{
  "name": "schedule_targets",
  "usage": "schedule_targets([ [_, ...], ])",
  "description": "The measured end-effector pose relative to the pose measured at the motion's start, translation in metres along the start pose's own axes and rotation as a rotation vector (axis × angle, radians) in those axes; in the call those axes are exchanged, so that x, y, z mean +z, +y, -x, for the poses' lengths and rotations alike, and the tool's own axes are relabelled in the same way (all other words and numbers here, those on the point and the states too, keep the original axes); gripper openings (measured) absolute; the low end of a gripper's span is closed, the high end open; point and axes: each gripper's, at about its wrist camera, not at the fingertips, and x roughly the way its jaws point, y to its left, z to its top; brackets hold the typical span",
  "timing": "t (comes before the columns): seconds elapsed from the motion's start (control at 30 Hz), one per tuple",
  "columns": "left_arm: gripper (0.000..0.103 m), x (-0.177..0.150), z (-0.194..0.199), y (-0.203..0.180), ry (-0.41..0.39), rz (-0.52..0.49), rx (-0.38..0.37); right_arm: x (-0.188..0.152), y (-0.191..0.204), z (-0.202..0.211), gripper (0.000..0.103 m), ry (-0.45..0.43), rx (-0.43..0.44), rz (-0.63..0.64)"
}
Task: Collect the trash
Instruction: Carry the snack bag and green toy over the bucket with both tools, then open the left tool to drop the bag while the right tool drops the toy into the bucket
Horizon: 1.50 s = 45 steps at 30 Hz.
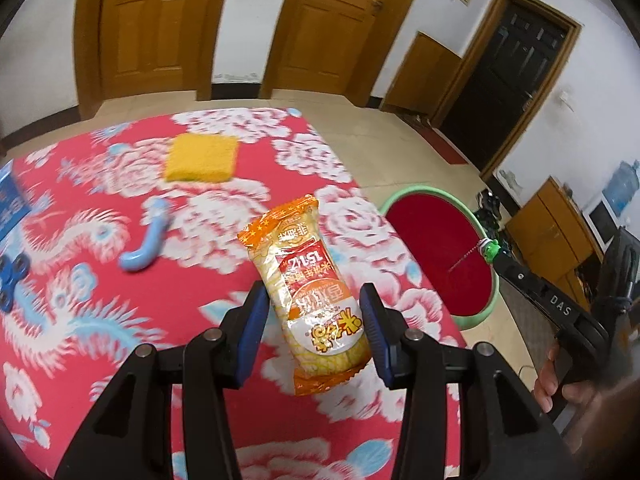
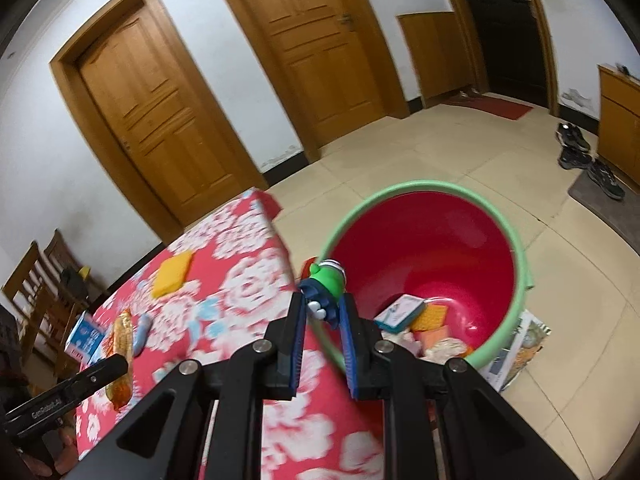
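My left gripper (image 1: 314,312) is shut on an orange snack packet (image 1: 310,292) and holds it above the red flowered tablecloth (image 1: 120,280). The packet also shows in the right wrist view (image 2: 120,360). My right gripper (image 2: 323,308) is shut on a small green and blue toy figure (image 2: 326,288), held over the near rim of the red bucket with a green rim (image 2: 420,188). The bucket (image 1: 440,256) stands on the floor to the right of the table. Inside it lie a card box (image 2: 400,312) and orange wrappers (image 2: 434,316).
On the table lie a yellow sponge (image 1: 202,158), a light blue curved object (image 1: 146,240), a blue box (image 1: 12,204) and a dark blue spinner (image 1: 12,276). Wooden doors stand behind. Shoes (image 2: 588,156) and a mat lie on the floor at the right.
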Motion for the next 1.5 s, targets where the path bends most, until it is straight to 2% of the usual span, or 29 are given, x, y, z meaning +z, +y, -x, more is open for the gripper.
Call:
schedule_targets([
  [0.57,0.047,0.022,-0.078,-0.084,0.082,-0.163,-0.059,0.009,-0.081,-0.020,0.022,0.034,-0.055,-0.136],
  [0.97,0.050,0.021,-0.119,-0.135,0.114,-0.286,-0.070,0.006,-0.104,-0.013,0.033,0.024,-0.050,-0.188],
  [1.33,0.050,0.018,-0.116,-0.130,0.125,-0.264,-0.058,0.003,-0.112,-0.010,0.038,0.031,-0.056,-0.212],
  [1.5,0.050,0.020,-0.105,-0.116,0.102,-0.244,-0.040,0.003,-0.106,-0.008,0.048,0.038,-0.040,-0.210],
])
